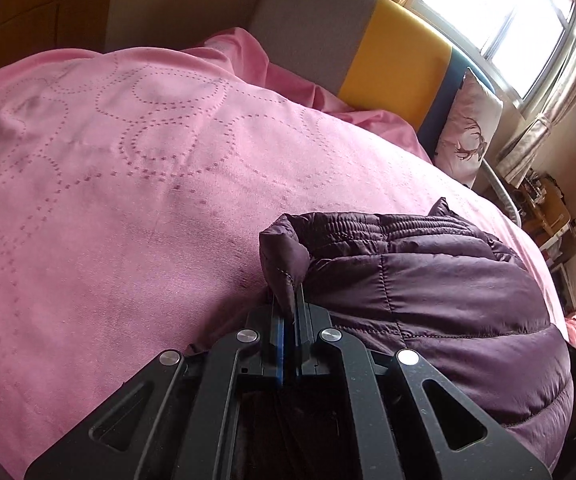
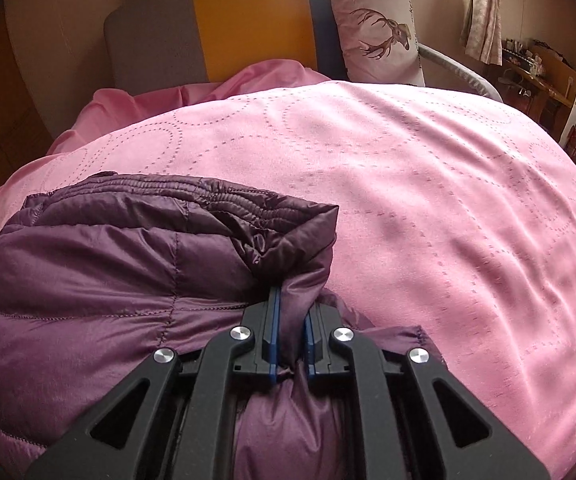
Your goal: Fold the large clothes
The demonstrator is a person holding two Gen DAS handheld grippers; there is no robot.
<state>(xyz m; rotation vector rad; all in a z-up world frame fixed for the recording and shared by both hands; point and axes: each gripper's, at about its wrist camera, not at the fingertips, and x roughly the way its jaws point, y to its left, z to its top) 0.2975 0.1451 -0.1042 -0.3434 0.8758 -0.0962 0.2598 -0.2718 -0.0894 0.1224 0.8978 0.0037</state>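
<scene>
Pink bedspread stitched with dotted circles (image 2: pixel 428 184): covers the whole bed and carries everything below. Dark purple quilted puffer jacket (image 2: pixel 99 264): lies bunched on the bedspread at its near edge, elastic hem ridge on the far side. Grey, yellow and blue padded headboard (image 2: pixel 247 20): stands behind the bedspread's far edge. White cushion printed with a deer (image 2: pixel 376 24): leans on the headboard above the bedspread. Left gripper (image 1: pixel 290 304): pinches a jacket corner. Right gripper (image 2: pixel 291 320): clamps gathered jacket fabric.
</scene>
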